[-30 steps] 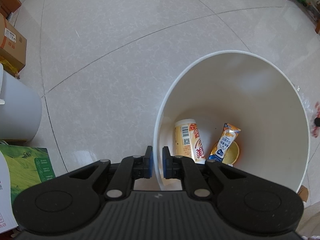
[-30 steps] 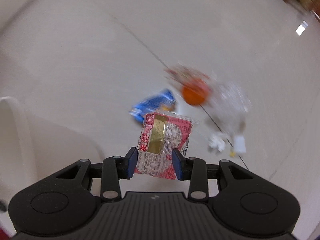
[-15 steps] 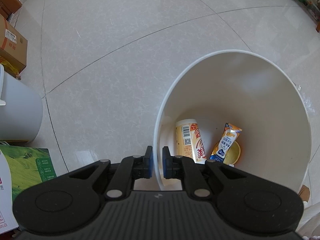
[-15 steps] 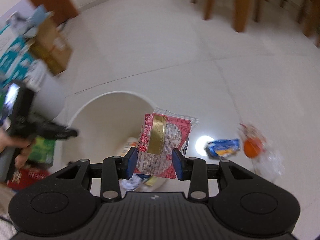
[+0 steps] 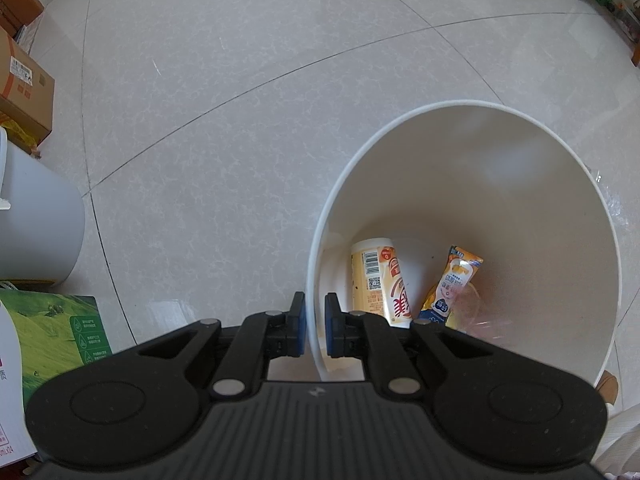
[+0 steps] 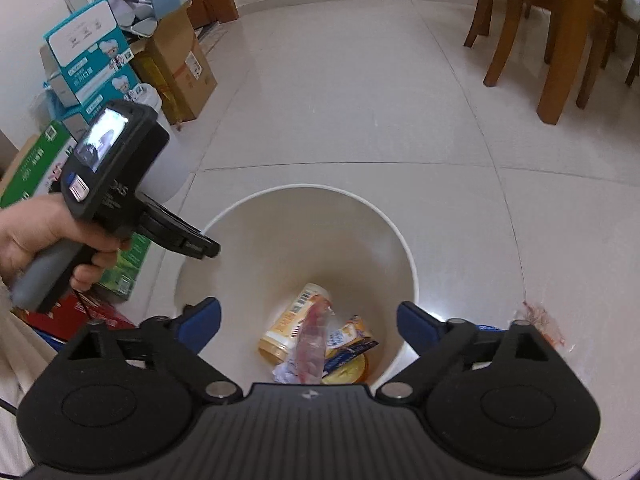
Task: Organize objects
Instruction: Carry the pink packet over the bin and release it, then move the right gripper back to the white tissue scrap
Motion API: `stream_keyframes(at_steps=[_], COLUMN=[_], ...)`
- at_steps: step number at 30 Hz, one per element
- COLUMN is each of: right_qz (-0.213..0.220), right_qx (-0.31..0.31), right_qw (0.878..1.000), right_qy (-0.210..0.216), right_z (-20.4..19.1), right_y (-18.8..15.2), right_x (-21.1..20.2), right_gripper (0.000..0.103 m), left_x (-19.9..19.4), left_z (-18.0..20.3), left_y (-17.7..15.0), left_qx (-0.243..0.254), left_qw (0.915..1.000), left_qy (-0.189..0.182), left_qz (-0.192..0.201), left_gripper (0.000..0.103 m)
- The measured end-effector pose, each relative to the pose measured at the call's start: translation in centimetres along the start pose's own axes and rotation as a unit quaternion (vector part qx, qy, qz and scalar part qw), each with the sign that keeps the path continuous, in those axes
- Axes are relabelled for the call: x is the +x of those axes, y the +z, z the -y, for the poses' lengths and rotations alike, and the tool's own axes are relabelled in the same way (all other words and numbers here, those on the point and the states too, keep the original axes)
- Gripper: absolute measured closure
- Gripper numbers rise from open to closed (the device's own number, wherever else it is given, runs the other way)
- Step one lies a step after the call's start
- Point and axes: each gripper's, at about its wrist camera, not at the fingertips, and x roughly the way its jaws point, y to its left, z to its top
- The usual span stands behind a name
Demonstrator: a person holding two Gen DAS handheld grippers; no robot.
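Left claw astride bucket rim

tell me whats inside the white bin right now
Inside the white bin: a yellow cup on its side, a blue-and-orange snack packet, a blurred red packet dropping in, crumpled paper. The right gripper body hides the bin's near bottom.

The red packet in the white bucket is motion-blurred, its print unreadable.

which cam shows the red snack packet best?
Right wrist: the red snack packet shows blurred but whole, falling into the white bin below the opening right tool, clear of its pads. Left wrist gives only a faint pink smear.
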Motion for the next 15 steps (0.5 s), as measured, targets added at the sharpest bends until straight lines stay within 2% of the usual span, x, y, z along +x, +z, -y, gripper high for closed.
stream_keyframes(at_steps=[6,9,15], right_qz=[0.017,-0.010,-0.043], right_qx=[-0.041,-0.054,-0.029], right_qw=[0.998,0.997,0.993], right_qy=[-0.036,-0.055,-0.109], right_z=[1.5,2.5,6.1], right_y=[-2.1,-2.9,-4.8], right_x=[0.6,1.4,3.3], right_gripper=[0.000,0.000,0.000], left_x=[0.0,0.0,0.0], left_z=[0.0,0.0,0.0], left_y=[0.0,0.0,0.0], left_qx=[0.000,0.000,-0.001], left_qw=[1.0000,1.0000,1.0000], left_qy=[0.000,0.000,0.000], left_qz=[0.000,0.000,0.000], left_gripper=[0.095,0.095,0.095])
